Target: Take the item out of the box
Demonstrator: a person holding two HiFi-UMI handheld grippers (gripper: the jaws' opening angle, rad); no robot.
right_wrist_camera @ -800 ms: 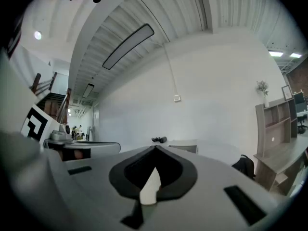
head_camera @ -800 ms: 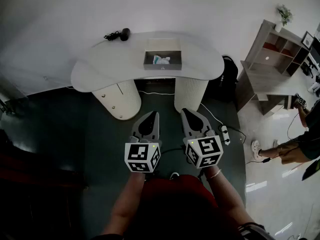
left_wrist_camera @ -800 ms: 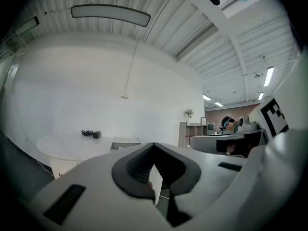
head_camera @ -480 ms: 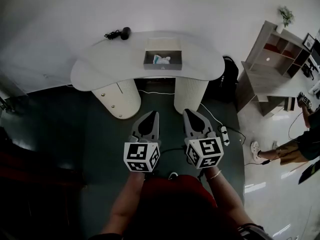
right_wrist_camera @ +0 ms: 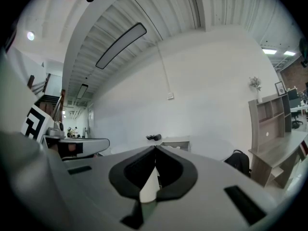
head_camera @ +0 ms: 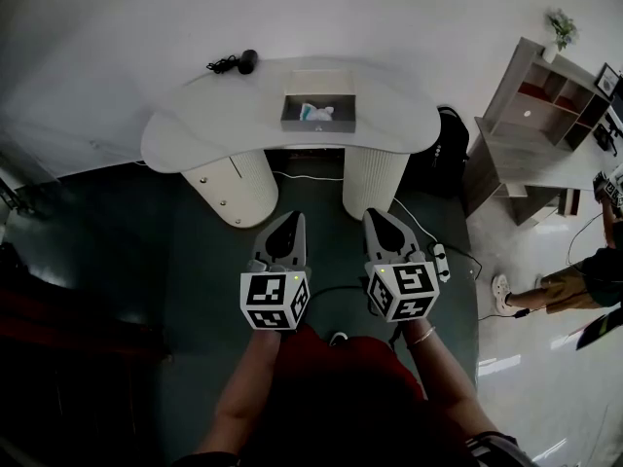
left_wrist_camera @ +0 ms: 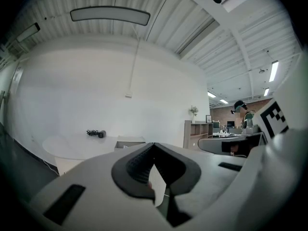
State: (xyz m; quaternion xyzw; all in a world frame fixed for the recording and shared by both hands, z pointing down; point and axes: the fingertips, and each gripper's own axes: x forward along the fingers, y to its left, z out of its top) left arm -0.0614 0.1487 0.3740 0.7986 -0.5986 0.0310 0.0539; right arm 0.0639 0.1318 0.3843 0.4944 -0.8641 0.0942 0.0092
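Bare desk [head_camera: 190, 134] surrounds the open-topped box [head_camera: 317, 125]; black device [head_camera: 245, 62] lies well left.

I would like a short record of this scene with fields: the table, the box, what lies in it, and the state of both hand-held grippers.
table: white, curved, ahead of the person
box: grey, open on top, on the table's middle
item: white and teal, lying inside the box
left hand-held gripper: shut, empty, apart from the table
right hand-held gripper: shut, empty, beside the left one
other: black device with cable at the table's far edge; shelf on the right
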